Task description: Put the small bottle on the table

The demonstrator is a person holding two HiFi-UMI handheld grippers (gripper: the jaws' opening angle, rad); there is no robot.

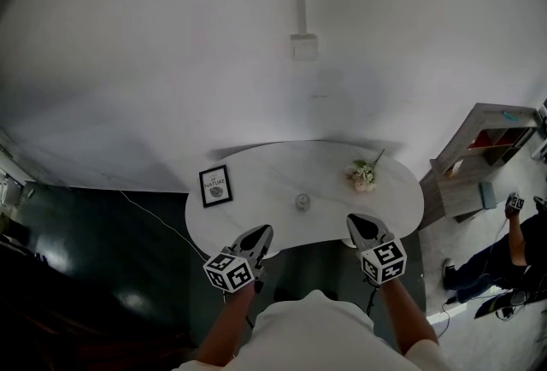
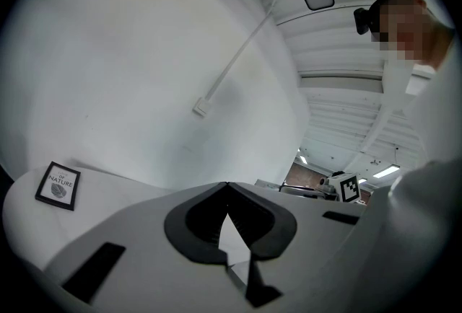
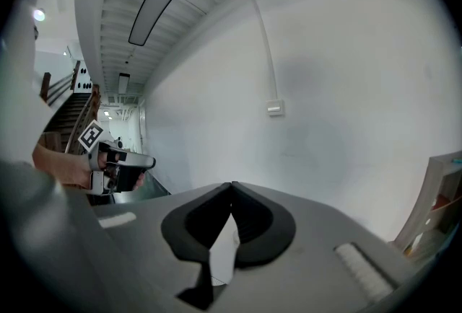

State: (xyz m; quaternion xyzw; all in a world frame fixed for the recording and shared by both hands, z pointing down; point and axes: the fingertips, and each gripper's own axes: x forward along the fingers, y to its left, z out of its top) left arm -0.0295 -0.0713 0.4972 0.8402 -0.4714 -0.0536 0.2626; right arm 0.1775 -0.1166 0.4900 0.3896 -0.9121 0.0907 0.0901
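A small clear bottle (image 1: 302, 202) stands upright near the middle of the white oval table (image 1: 282, 166). Both grippers hover at the table's near edge, one on each side of the bottle and well short of it. My left gripper (image 1: 266, 230) is shut with nothing in it; in the left gripper view its jaws (image 2: 228, 184) meet at the tips. My right gripper (image 1: 353, 220) is shut and empty too, and its jaws (image 3: 232, 184) are closed together in the right gripper view. The bottle does not show in either gripper view.
A black-framed picture (image 1: 215, 185) lies at the table's left end, also seen as a frame (image 2: 58, 185) in the left gripper view. A small bunch of flowers (image 1: 364, 175) lies at the right. A wooden shelf (image 1: 480, 157) and a seated person (image 1: 500, 258) are at the far right.
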